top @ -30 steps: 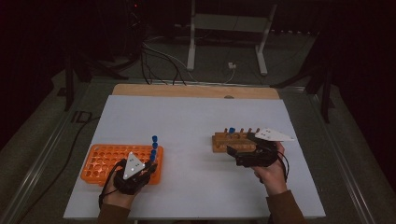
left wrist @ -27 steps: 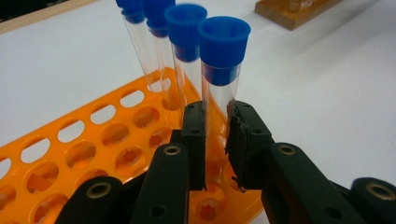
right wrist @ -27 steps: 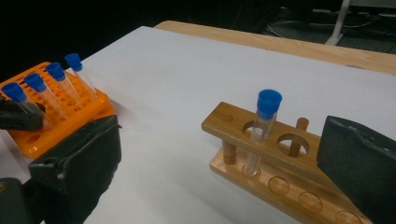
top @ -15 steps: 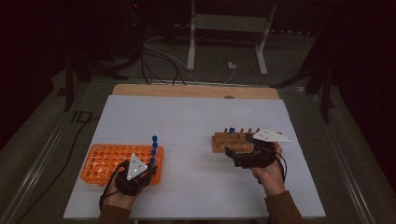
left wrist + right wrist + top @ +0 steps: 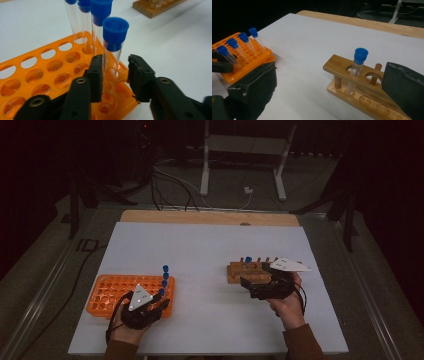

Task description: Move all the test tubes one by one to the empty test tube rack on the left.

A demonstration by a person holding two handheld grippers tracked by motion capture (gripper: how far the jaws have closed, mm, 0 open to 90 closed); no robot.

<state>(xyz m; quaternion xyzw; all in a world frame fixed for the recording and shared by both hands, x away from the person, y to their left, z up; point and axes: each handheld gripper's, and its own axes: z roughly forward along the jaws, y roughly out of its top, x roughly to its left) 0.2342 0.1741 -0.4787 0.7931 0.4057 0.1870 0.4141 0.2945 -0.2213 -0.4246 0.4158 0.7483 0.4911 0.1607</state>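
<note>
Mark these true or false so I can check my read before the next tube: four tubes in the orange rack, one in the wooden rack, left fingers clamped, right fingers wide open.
1. The orange rack holds four blue-capped tubes. True.
2. The wooden rack holds two tubes. False: one capped tube stands in it.
3. The left gripper clamps the nearest tube. False: its fingers have just been opening; a gap shows on one side.
4. The right gripper has its fingers spread wide, nothing held. True.
5. The tubes' caps are red. False: blue.

One blue-capped tube stands in wooden rack.
</note>
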